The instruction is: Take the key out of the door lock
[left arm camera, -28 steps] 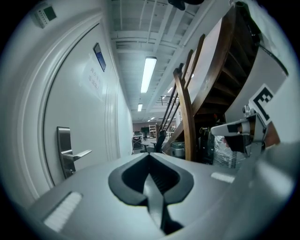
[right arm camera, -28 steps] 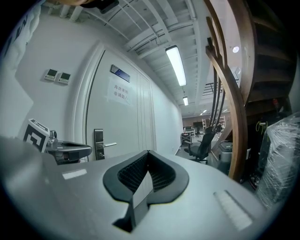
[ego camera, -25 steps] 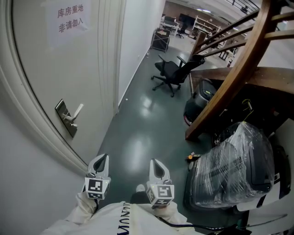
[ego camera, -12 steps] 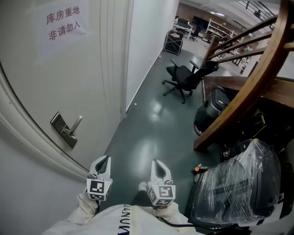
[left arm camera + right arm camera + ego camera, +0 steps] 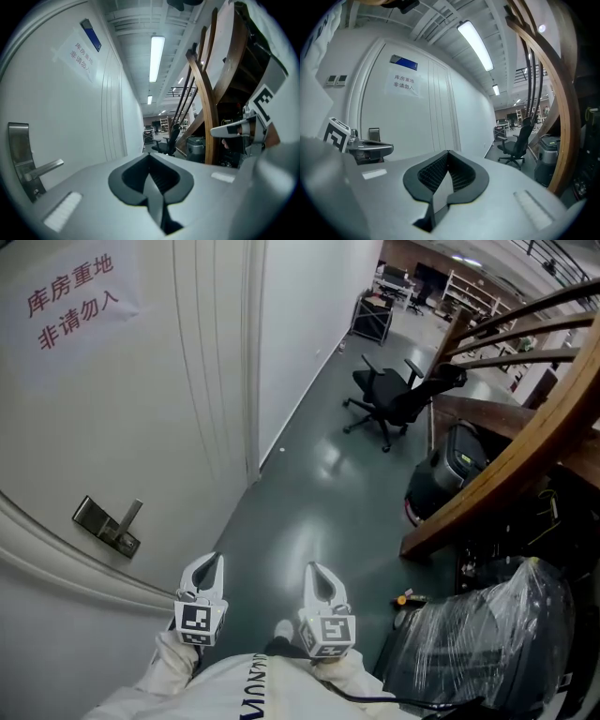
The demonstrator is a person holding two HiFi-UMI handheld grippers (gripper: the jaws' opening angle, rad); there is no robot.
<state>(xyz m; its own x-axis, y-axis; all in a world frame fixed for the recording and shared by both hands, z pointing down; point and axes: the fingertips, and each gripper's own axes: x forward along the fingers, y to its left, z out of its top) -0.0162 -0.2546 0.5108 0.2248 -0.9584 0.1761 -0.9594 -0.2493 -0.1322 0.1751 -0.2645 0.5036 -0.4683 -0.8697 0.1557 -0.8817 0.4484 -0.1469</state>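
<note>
Left tool (image 5: pixel 207 566) and right tool (image 5: pixel 319 577) were clenched, empty. The key wasn't discernible at the lock (image 5: pixel 105 524); presumably light and stiff, so pinch its head.

our view has swung since a second ago: the door lock (image 5: pixel 109 525) now sits lower and further left in the head view, the paper sign (image 5: pixel 70 298) has slid toward the top left corner, the office chair (image 5: pixel 398 399) has shifted right and up, and the plastic-wrapped bundle (image 5: pixel 487 643) has dropped toward the bottom right.
</note>
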